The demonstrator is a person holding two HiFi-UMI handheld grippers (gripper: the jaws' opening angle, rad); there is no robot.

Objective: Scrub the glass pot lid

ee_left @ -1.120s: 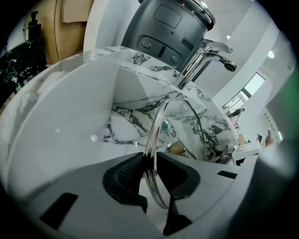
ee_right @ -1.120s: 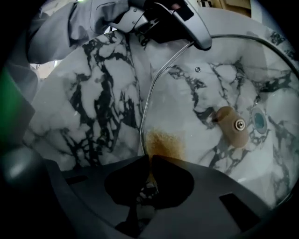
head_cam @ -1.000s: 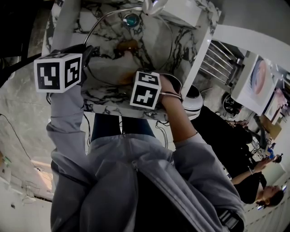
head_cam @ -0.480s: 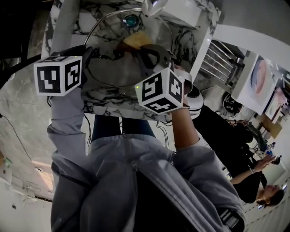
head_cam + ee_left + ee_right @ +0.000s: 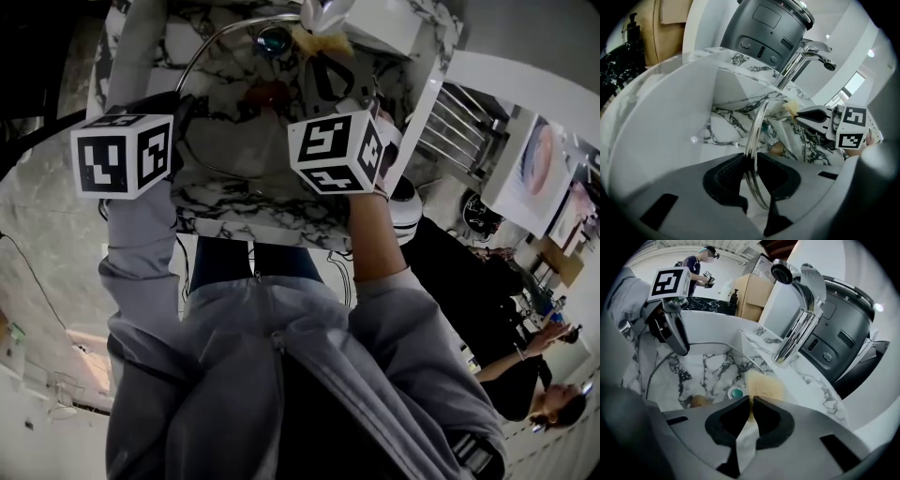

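Pads (image 5: 726,171) of the left gripper (image 5: 750,161) pinch the metal rim of the glass pot lid (image 5: 757,126), and the thin edge runs up between the two black jaws. The jaws stand partly apart, with only the rim's thickness between them. The lid stands on edge, tilted, inside the marble sink (image 5: 726,126), and the veined basin shows through its glass.

The right gripper (image 5: 751,404) has its jaws pressed together on a tan sponge (image 5: 764,387), which sticks out past the tips. In the head view this sponge is at the far edge of the lid, just under the chrome faucet (image 5: 799,329). The views do not show whether it touches the glass. A teal drain stopper (image 5: 736,393) sits in the bottom of the sink, just beside the right jaws in that gripper's view.

A grey appliance (image 5: 843,352) stands behind the faucet on the counter. Both of the person's sleeves are grey, and each gripper carries its marker cube above the sink's front rim. Another person stands in the background of the right gripper view.
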